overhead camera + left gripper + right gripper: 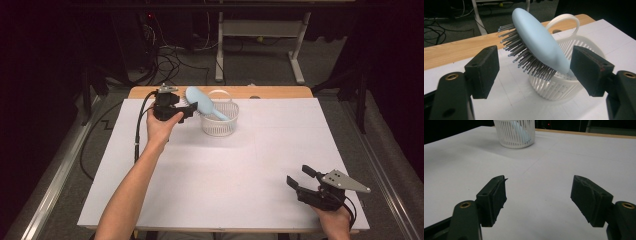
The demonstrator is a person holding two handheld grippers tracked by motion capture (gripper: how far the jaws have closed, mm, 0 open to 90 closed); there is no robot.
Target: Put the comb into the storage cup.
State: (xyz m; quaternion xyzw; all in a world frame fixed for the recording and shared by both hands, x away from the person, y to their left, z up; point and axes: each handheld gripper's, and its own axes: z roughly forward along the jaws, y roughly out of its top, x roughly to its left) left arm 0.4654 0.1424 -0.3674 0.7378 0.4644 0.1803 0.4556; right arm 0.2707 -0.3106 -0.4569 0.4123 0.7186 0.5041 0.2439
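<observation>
A light blue hairbrush (202,102) stands in a small white basket (220,122) at about 12 o'clock on the white table (225,180). Its handle is down inside the basket. Its wide head leans out over the rim toward 10 o'clock, with the bristles facing down.

The left gripper (186,112) is just beside the basket, at its 9 o'clock side. In the left gripper view its jaws are wide apart, one on each side of the brush head, and they do not touch it. The right gripper (302,182) waits far off at 4 o'clock, low over the table, with jaws open and nothing between them.

The job looks like putting the brush in the basket, though the left hand may be reaching in for it; it is hard to say. Either way, the left hand should move slowly and straight. The basket is light and the brush is top-heavy, so a bump on the bristles could tip both over.
</observation>
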